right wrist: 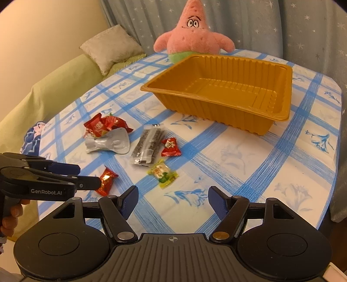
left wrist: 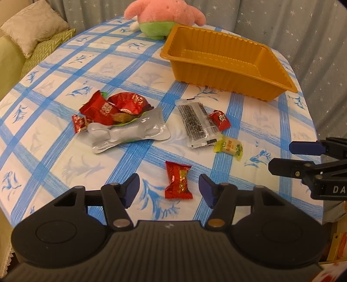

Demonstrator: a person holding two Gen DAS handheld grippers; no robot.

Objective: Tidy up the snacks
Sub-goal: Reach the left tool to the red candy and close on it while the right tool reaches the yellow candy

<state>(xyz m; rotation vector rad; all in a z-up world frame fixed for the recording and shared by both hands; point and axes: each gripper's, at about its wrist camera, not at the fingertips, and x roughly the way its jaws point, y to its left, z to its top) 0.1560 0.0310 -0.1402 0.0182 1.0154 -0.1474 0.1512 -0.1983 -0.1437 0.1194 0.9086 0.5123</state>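
Observation:
An empty orange plastic tray (left wrist: pixel 219 74) (right wrist: pixel 219 108) stands at the far side of the table. Loose snacks lie in front of it: a red candy (left wrist: pixel 177 181) (right wrist: pixel 106 181) between my open left gripper's (left wrist: pixel 169 187) fingers, a yellow-green candy (left wrist: pixel 228 147) (right wrist: pixel 162 173), a dark sesame bar pack (left wrist: pixel 196 123) (right wrist: pixel 147 148), a small red candy (left wrist: pixel 219 120) (right wrist: pixel 170 147), a silver pouch (left wrist: pixel 130 132) (right wrist: pixel 107 144) and a heap of red packets (left wrist: pixel 112 109) (right wrist: pixel 104 125). My right gripper (right wrist: pixel 172 202) is open and empty above the cloth, near the yellow-green candy.
A pink star plush toy (left wrist: pixel 162 16) (right wrist: pixel 193 36) sits behind the tray. The table has a blue-checked cloth (left wrist: pixel 65 156) (right wrist: pixel 249 169). A green sofa with cushions (right wrist: pixel 54 86) stands to the left. The table's right edge (left wrist: pixel 312 121) is close to the right gripper (left wrist: pixel 303 158).

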